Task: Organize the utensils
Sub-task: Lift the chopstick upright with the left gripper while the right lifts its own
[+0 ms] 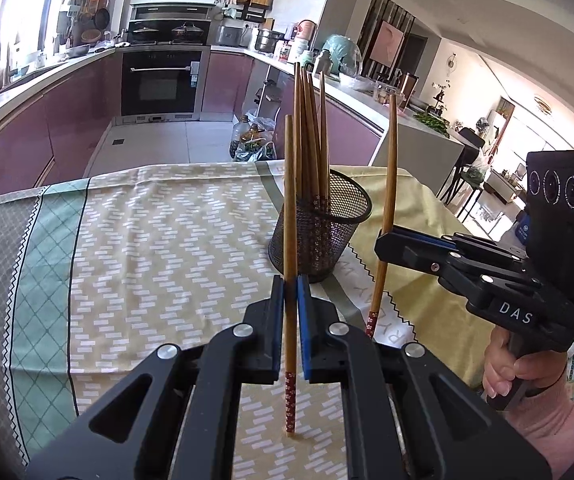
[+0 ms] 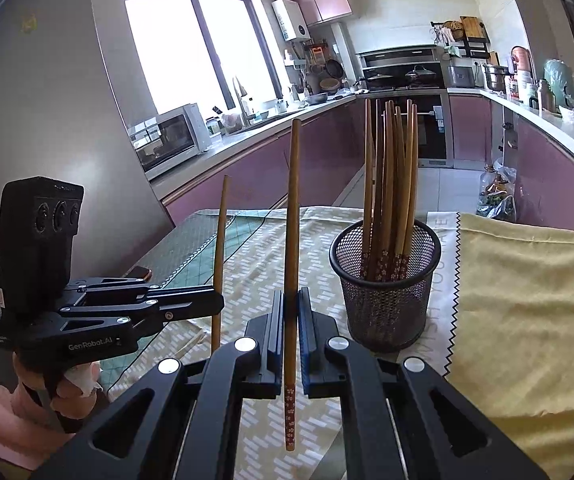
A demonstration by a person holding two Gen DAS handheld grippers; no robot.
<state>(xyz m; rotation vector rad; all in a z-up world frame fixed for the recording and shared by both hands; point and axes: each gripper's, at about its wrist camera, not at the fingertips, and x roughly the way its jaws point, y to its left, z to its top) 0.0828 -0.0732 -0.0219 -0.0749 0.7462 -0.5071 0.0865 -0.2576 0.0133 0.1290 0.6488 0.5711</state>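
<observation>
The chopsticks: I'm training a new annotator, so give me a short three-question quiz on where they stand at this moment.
1. True or false: the left gripper and the right gripper each clamp one chopstick upright.
2. Where do the other chopsticks stand?
A. flat on the tablecloth
B. in the black mesh cup
C. on the kitchen counter
3. Fill in: the patterned ends of the chopsticks in the mesh cup point ____.

Key: 1 true; 2 B; 3 down.
</observation>
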